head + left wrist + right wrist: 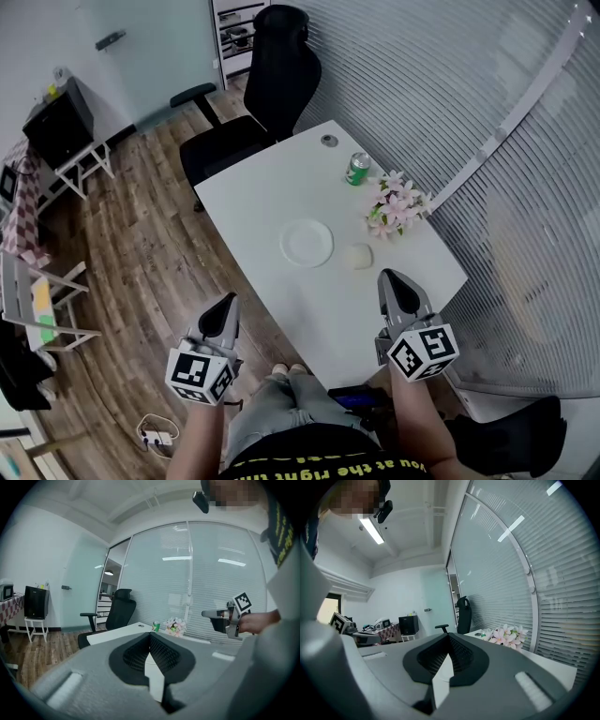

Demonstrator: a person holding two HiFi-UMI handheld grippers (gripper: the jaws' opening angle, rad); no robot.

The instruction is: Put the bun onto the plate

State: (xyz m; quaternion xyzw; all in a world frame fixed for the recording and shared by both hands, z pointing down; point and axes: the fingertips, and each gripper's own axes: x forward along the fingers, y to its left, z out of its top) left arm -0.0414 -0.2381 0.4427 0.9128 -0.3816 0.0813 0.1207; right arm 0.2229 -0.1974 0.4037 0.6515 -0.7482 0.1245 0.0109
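While held out toward the white table (272,187), pressed together and pinching nothing: left gripper (230,302), right gripper (389,277). Just ahead of the right gripper's tip, resting on the table: bun (357,256). Farther ahead, between both grippers, just beside the bun without touching it: empty plate (307,243).

Hidden, cut off, or too tiny

In the left gripper view, the grey body of the left gripper (150,637) covers most of the table (112,633). It hides the plate (307,242) and the bun (357,256), which only the head view shows. The right gripper (449,637) hides them in its own view too. The words on the can (358,169) are too small to read. A little round thing (329,141) on the table is too small to tell. The bottom edge cuts off the person (309,450) and a black shape (511,441) on the floor.
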